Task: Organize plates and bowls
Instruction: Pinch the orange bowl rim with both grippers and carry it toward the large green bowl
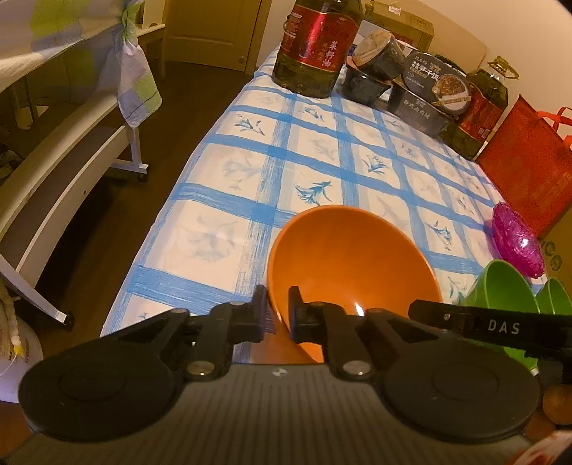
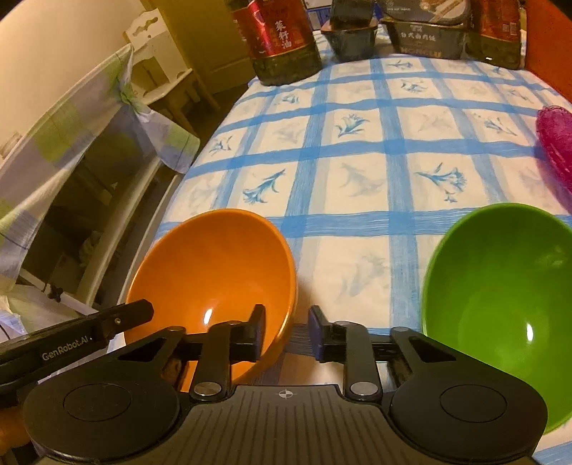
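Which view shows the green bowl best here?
The right wrist view: the green bowl shows its open inside and most of its rim, cut only at the frame edge. In the left wrist view it sits at the far right, partly hidden behind the right gripper's finger.

Dim warm light, dark wood floor (image 1: 200, 93), closed door (image 1: 214, 32).

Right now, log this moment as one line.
left gripper: shut on orange bowl rim | right gripper: open, straddling the bowl's other rim | green bowl: untouched
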`<control>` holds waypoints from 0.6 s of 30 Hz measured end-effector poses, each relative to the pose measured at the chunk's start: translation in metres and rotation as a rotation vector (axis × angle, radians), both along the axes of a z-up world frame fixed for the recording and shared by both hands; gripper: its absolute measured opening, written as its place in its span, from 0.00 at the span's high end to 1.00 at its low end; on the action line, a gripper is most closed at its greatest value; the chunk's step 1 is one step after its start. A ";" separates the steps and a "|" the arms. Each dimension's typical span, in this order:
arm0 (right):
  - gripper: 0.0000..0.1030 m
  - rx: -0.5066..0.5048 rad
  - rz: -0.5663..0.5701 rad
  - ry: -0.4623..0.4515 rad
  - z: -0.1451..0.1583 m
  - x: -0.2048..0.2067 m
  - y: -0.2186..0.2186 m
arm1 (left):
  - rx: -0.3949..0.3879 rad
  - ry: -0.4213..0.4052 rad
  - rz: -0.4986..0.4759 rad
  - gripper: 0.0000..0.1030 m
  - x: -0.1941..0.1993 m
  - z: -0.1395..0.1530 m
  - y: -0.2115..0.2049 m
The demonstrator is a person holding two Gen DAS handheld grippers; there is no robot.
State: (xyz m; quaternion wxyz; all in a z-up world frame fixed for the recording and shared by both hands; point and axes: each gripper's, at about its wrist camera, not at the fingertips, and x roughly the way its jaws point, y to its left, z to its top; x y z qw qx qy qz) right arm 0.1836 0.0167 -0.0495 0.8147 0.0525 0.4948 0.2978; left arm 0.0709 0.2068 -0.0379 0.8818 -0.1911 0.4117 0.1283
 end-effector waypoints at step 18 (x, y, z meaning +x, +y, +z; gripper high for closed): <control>0.87 -0.004 -0.031 -0.029 0.025 -0.024 -0.015 | 0.020 -0.030 -0.021 0.92 -0.019 0.026 -0.018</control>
